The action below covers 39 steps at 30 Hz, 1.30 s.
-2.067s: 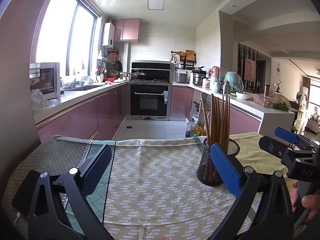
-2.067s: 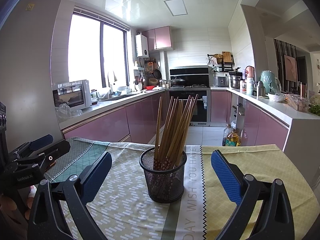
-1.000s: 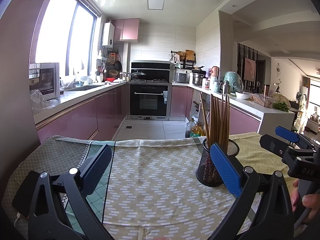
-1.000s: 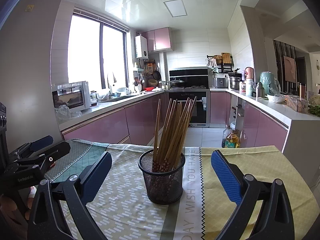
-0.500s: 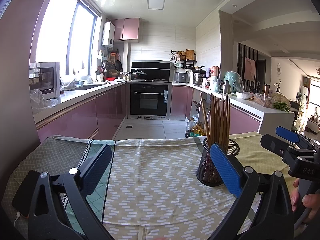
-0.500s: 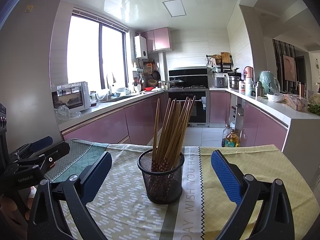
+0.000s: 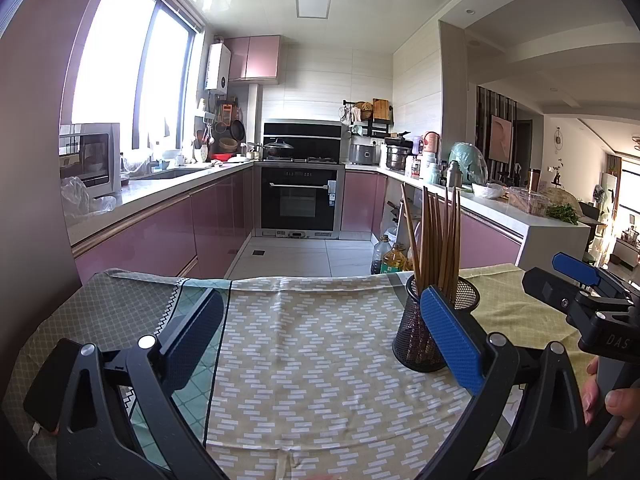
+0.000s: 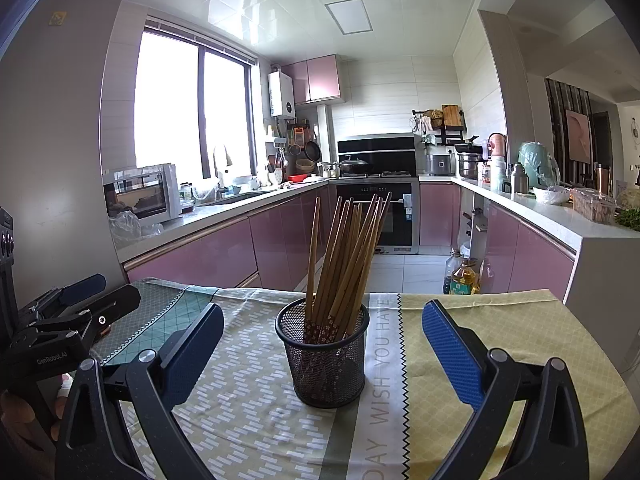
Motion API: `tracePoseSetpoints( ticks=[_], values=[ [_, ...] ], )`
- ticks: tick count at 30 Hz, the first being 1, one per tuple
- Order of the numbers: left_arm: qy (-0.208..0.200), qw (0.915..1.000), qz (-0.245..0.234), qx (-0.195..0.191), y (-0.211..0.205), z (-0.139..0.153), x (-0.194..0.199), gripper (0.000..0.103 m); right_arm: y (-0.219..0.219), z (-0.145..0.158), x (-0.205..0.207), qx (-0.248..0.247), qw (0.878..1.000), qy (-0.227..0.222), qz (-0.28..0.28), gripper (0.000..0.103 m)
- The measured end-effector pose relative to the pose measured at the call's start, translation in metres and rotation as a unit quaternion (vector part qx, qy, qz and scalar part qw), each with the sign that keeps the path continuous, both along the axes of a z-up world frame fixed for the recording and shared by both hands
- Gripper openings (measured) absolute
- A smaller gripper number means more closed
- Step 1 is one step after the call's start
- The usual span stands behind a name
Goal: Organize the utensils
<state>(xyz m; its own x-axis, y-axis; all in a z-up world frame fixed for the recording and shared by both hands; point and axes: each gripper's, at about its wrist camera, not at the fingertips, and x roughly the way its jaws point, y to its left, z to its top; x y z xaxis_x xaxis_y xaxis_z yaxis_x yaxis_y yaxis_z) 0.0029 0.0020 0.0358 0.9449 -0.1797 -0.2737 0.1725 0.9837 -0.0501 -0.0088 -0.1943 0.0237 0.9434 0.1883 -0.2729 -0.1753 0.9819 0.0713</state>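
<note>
A black mesh holder (image 8: pixel 326 356) stands upright on the patterned tablecloth (image 8: pixel 256 408) with several brown chopsticks (image 8: pixel 344 256) leaning in it. My right gripper (image 8: pixel 320 344) is open and empty, and the holder sits between and just beyond its blue-padded fingers (image 8: pixel 450 350). In the left wrist view the holder (image 7: pixel 428 332) is at the right, partly behind the right finger (image 7: pixel 450 340). My left gripper (image 7: pixel 320 344) is open and empty over the cloth. Each gripper shows in the other's view: the right one (image 7: pixel 576 284), the left one (image 8: pixel 76 300).
A dark phone (image 7: pixel 52 384) lies at the cloth's left edge. The table's far edge (image 7: pixel 304 278) drops to the kitchen floor. Oil bottles (image 8: pixel 460 276) stand on the floor beyond. Pink counters run along both sides.
The right wrist view has drifted slightly, so the holder sits a little left and lower in it. Both grippers stay open and the holder has not moved.
</note>
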Motion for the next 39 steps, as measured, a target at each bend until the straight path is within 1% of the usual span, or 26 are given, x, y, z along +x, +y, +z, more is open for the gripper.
tracePoseSetpoints(
  ticks=[32, 39],
  values=[
    [0.002, 1.0000, -0.001, -0.002, 0.0003, 0.0001, 0.0000, 0.097, 0.0027, -0.0015, 0.0000, 0.002, 1.000, 0.002, -0.001, 0.096],
    [0.002, 1.0000, -0.001, -0.002, -0.0006, -0.0038, -0.0039, 0.097, 0.0020, -0.0028, -0.0005, 0.002, 1.000, 0.003, -0.001, 0.096]
  ],
)
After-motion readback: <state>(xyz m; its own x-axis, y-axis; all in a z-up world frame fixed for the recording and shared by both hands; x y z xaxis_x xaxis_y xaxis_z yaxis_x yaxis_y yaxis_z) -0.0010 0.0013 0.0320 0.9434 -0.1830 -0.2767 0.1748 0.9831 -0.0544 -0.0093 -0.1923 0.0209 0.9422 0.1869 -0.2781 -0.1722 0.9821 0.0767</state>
